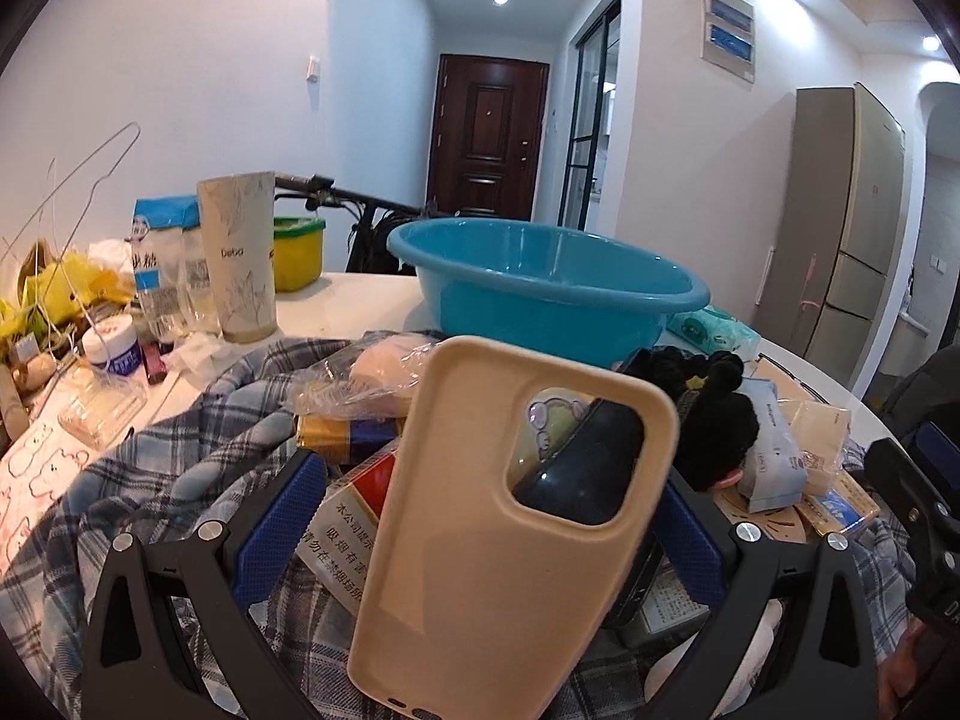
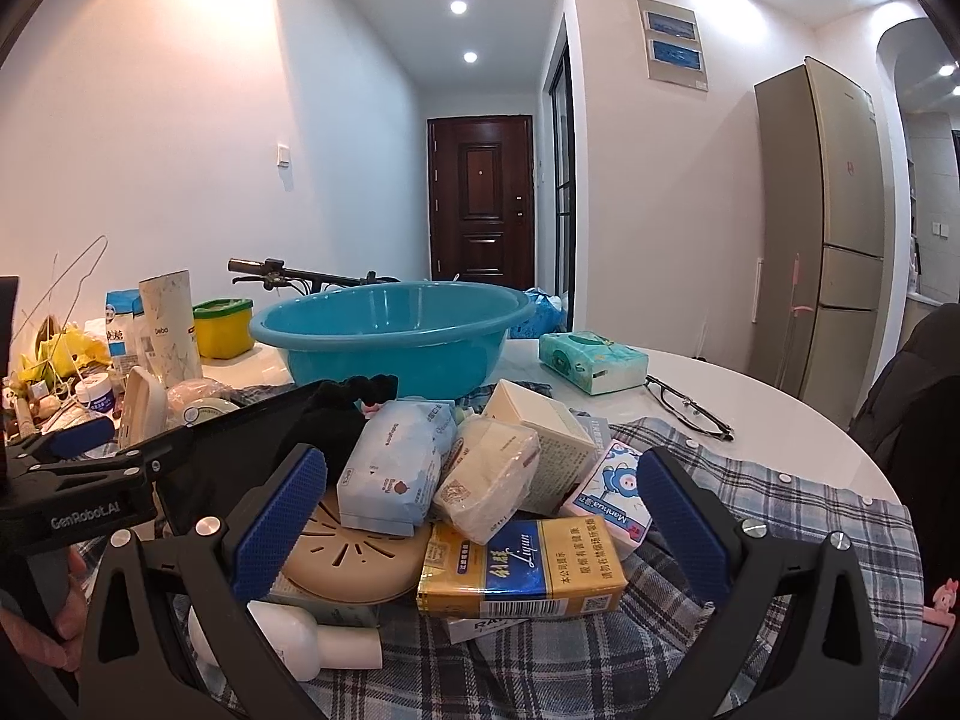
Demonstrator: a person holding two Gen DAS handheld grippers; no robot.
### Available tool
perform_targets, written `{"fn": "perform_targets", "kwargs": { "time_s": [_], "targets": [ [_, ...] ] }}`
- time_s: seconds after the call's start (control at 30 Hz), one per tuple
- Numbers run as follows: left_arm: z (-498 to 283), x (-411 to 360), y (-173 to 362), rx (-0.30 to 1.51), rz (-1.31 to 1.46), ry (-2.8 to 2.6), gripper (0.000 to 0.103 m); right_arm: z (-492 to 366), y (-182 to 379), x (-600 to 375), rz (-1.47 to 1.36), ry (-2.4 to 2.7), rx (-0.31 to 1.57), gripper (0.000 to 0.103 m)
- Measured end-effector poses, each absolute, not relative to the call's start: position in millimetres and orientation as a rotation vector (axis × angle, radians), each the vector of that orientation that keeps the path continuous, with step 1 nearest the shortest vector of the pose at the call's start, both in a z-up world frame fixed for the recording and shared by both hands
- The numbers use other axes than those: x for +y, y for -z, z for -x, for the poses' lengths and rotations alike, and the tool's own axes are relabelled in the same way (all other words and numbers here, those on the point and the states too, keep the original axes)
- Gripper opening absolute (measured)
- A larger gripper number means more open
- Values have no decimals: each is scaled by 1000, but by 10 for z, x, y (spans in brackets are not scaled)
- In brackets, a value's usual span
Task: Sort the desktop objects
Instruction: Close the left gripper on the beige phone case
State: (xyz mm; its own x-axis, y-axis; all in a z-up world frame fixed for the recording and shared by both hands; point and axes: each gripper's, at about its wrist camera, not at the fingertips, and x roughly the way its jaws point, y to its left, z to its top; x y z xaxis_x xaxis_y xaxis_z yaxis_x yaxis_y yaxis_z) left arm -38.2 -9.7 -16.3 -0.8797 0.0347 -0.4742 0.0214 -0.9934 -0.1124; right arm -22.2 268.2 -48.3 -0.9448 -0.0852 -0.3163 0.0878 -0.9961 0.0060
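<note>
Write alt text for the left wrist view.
A beige phone case stands upright between the left gripper pads, filling the foreground. Behind it lie a cigarette pack on a plaid shirt and a blue basin.

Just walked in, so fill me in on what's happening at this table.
A person with a gripper in each hand is sorting a cluttered table. The left gripper holds a beige phone case upright between its blue pads, above a pile of small packets on a plaid shirt. The right gripper is open and empty, over a yellow and blue cigarette pack and tissue packets. A blue basin sits behind the pile, with nothing visible inside it from here.
</note>
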Motion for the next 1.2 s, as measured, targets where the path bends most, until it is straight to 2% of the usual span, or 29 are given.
{"fn": "perform_targets", "kwargs": {
  "time_s": [0.1,0.27,0.33,0.37,0.43,0.47,0.6,0.73,1.2],
  "targets": [
    [344,-113,157,-196,721,-3030,102,223,482,2687,-488,3012,10,103],
    [231,-58,84,-157,606,-3031,76,219,481,2683,-486,3013,11,103],
    [206,-24,66,-131,579,-3022,57,212,478,2674,-480,3014,14,103],
    [196,-13,57,-123,568,-3013,51,211,477,2676,-477,3015,16,103],
    [159,19,42,-96,534,-3011,23,202,478,2669,-473,3016,18,103],
    [137,36,34,-82,516,-3020,18,206,478,2671,-474,3015,17,103],
    [3,122,-9,-15,417,-3037,9,205,476,2674,-472,3013,13,103],
    [-14,134,-9,-16,432,-3014,6,200,473,2667,-469,3013,17,103],
    [-33,137,-1,-26,427,-3000,4,206,479,2667,-473,3018,17,103]
  ]
}}
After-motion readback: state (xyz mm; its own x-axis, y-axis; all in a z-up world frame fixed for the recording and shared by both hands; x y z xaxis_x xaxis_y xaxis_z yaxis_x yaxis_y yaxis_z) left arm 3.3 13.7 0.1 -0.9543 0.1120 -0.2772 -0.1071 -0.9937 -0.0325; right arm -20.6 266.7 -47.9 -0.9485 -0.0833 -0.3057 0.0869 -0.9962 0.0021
